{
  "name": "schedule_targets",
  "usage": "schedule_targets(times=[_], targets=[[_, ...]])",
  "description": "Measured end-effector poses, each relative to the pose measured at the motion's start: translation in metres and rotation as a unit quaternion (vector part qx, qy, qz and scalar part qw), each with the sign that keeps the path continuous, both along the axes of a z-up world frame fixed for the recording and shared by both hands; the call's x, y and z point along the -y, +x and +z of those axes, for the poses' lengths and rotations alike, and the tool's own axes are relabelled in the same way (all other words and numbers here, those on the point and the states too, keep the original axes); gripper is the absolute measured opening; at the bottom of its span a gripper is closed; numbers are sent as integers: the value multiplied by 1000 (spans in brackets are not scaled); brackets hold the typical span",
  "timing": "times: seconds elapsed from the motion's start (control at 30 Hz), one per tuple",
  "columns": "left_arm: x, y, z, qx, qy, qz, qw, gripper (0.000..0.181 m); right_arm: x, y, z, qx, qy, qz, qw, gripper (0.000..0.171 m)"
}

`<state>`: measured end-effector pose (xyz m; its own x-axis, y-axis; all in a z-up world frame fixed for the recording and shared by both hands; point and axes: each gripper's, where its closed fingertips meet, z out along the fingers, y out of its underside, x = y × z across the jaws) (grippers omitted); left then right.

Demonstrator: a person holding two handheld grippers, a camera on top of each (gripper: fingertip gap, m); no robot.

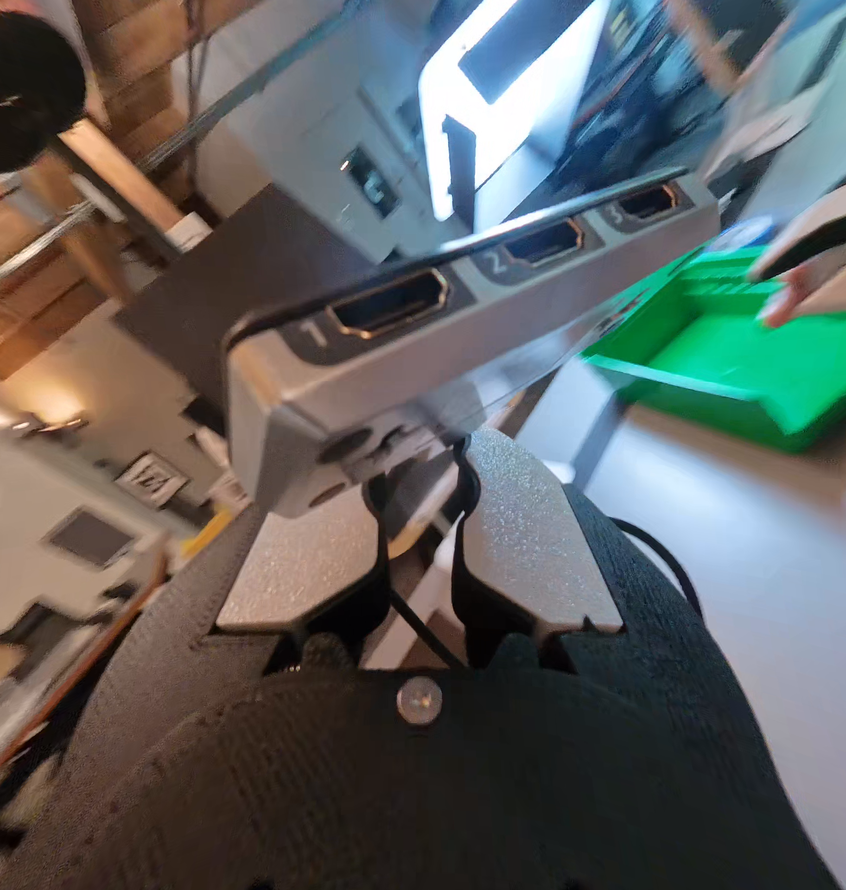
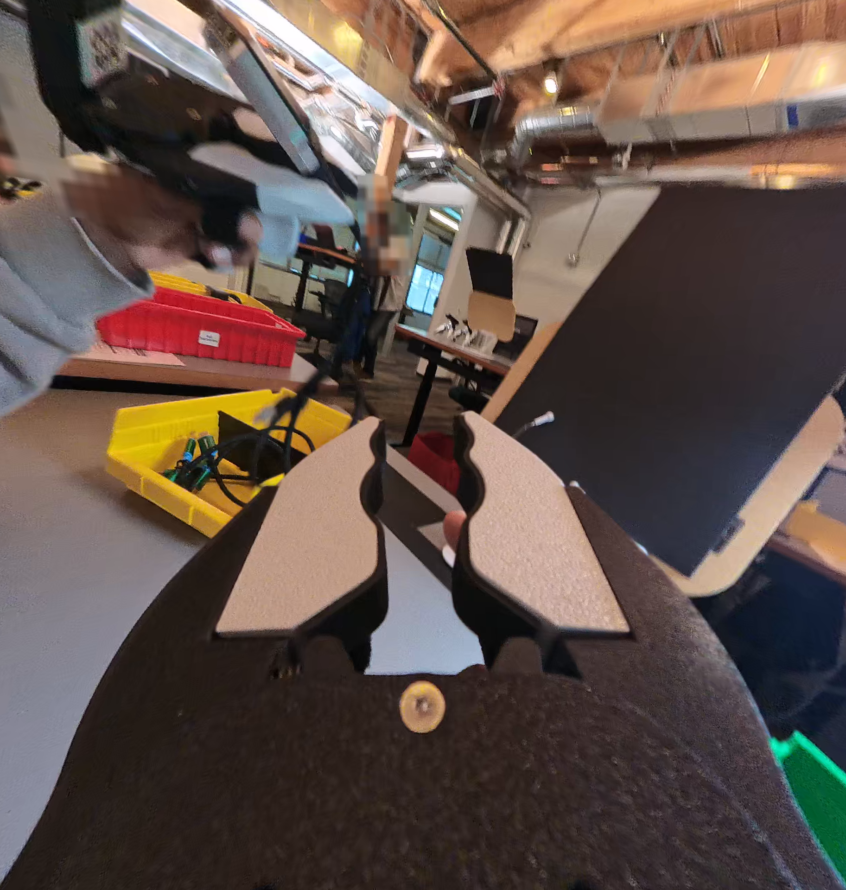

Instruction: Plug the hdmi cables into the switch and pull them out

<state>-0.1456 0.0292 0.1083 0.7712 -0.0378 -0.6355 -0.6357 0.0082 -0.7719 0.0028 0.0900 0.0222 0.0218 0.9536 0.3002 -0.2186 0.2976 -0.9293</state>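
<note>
Left gripper [image 1: 421, 462] tilted, jaws clamped on the grey switch [image 1: 411, 366] from beneath; its three ports face the camera, all unplugged, slanting up toward 2 o'clock. Green bin [image 1: 729, 366] at 3 o'clock, a hand [image 1: 791, 289] at its rim. Right gripper [image 2: 418, 433] raised, jaws narrowly parted, holding nothing. Yellow bin [image 2: 170, 433] of cables [image 2: 247, 457] at 9 o'clock on the tabletop [image 2: 50, 554]; black board [image 2: 700, 361] close at 2 o'clock.

The switch [image 1: 411, 346] is hiding the tips of the left tool [image 1: 418, 462], so its grip is staying unclear. At three o'clock the frame edge is cutting off the green bin [image 1: 729, 366], and motion blur is smearing a hand [image 1: 787, 294] there. In the right wrist view, blur is dissolving a cable plug [image 2: 274, 409] above the yellow bin [image 2: 170, 486].
</note>
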Motion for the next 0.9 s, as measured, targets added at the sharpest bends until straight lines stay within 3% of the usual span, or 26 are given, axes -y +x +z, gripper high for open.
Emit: schedule_targets(times=[0.17, 0.3, 0.4, 0.53, 0.67, 0.73, 0.9], targets=[[-28, 87, -70, 106, -27, -114, 987, 25, 46, 4, 14, -38, 109, 9, 993, 40], [-49, 123, -121, 154, -73, -173, 970, 25, 56, -9, -6, -2, 177, -5, 984, 42], [-53, 138, -147, 133, -121, -191, 965, 25, 59, -15, -24, 14, 238, -13, 971, 22], [-46, 138, -151, 138, -124, -229, 956, 25, 57, -11, -20, 25, 206, 5, 978, 22], [-29, 123, -139, 168, -135, -244, 946, 56, 36, -1, -9, 68, 120, 3, 990, 22], [-18, 119, -123, 169, -110, -253, 946, 60, 30, 6, -3, 100, 62, 6, 993, 22], [5, 135, -93, 170, -69, -296, 938, 59, 67, 27, 10, 168, -51, 104, 979, 22]])
